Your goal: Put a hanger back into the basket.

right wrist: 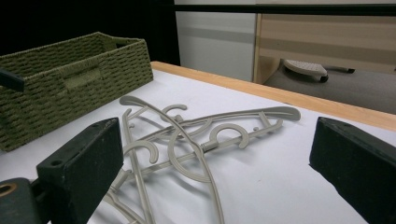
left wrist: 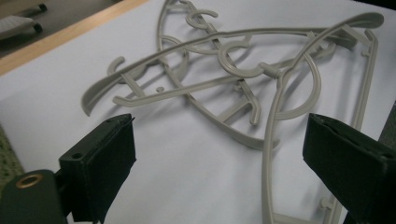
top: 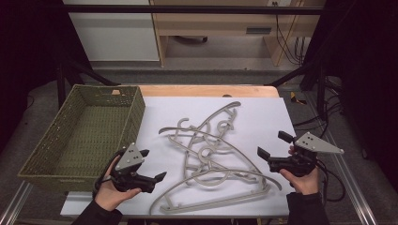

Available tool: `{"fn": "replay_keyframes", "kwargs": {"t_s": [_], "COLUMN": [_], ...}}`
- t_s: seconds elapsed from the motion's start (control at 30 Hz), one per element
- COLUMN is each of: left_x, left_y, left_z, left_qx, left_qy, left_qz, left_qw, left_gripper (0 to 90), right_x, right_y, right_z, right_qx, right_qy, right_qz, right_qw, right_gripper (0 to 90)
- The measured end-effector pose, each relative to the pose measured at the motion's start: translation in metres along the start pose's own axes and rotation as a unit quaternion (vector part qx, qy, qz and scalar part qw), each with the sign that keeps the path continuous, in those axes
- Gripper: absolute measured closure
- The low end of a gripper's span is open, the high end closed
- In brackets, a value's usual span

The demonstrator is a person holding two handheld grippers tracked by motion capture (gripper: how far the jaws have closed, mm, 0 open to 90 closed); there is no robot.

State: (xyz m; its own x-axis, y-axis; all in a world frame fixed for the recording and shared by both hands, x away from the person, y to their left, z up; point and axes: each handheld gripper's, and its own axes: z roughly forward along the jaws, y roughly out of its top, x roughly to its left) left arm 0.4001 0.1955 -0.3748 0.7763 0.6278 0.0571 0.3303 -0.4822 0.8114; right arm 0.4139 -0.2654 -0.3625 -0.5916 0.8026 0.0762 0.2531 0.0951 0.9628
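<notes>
- Hangers (top: 211, 154): grey plastic, several tangled in a flat pile on the white sheet (top: 263, 117), mid-table, between the two grippers.
- Left gripper (top: 152, 165): jaws spread, empty; held just left of the pile's near end, pointing toward it.
- Right gripper (top: 274, 144): jaws spread, empty; held just right of the pile, apart from it.
- Basket (top: 56, 136): green woven, at the table's left, beside the pile.
</notes>
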Motion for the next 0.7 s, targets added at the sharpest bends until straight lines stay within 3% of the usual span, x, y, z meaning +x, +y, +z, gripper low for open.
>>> {"fn": "replay_keyframes", "kwargs": {"t_s": [0.03,0.13,0.4,0.43,0.53,0.57,0.6,0.63,0.67,0.7], "left_x": [-0.004,-0.009,-0.018,-0.020,-0.022,-0.022,-0.022,-0.022,-0.022,-0.023], "left_y": [-0.001,-0.003,-0.007,-0.008,-0.009,-0.009,-0.009,-0.010,-0.010,-0.010], "left_z": [0.008,0.018,0.041,0.047,0.052,0.057,0.057,0.063,0.063,0.068], "left_qx": [0.017,0.038,0.082,0.097,0.110,0.126,0.126,0.141,0.141,0.156], "left_qy": [-0.007,-0.017,-0.039,-0.047,-0.058,-0.061,-0.061,-0.065,-0.065,-0.070], "left_qz": [0.005,0.010,0.023,0.027,0.027,0.032,0.032,0.034,0.034,0.041], "left_qw": [0.9998,0.9991,0.9956,0.9939,0.9919,0.9896,0.9896,0.9873,0.9873,0.9845], "left_gripper": [9.2,10.0,16.5,17.9,22.3,24.9,26.8,28.6,29.5,31.4], "right_x": [0.000,0.001,0.000,0.000,-0.001,0.000,0.000,0.000,0.000,0.000], "right_y": [0.000,0.000,-0.001,-0.001,-0.002,-0.002,-0.002,-0.002,-0.002,-0.003], "right_z": [0.001,0.001,0.002,0.002,0.003,0.003,0.003,0.004,0.004,0.004], "right_qx": [0.004,0.005,0.005,0.008,0.007,0.008,0.008,0.010,0.010,0.011], "right_qy": [0.000,0.000,0.002,0.000,0.000,0.000,0.000,0.001,0.001,0.001], "right_qz": [-0.003,-0.001,-0.002,-0.001,-0.001,0.000,0.000,-0.001,-0.001,0.000], "right_qw": [1.0000,1.0000,1.0000,1.0000,1.0000,1.0000,1.0000,0.9999,0.9999,0.9999], "right_gripper": [2.7,2.6,2.5,2.6,2.6,2.6,2.6,2.6,2.6,2.6]}}
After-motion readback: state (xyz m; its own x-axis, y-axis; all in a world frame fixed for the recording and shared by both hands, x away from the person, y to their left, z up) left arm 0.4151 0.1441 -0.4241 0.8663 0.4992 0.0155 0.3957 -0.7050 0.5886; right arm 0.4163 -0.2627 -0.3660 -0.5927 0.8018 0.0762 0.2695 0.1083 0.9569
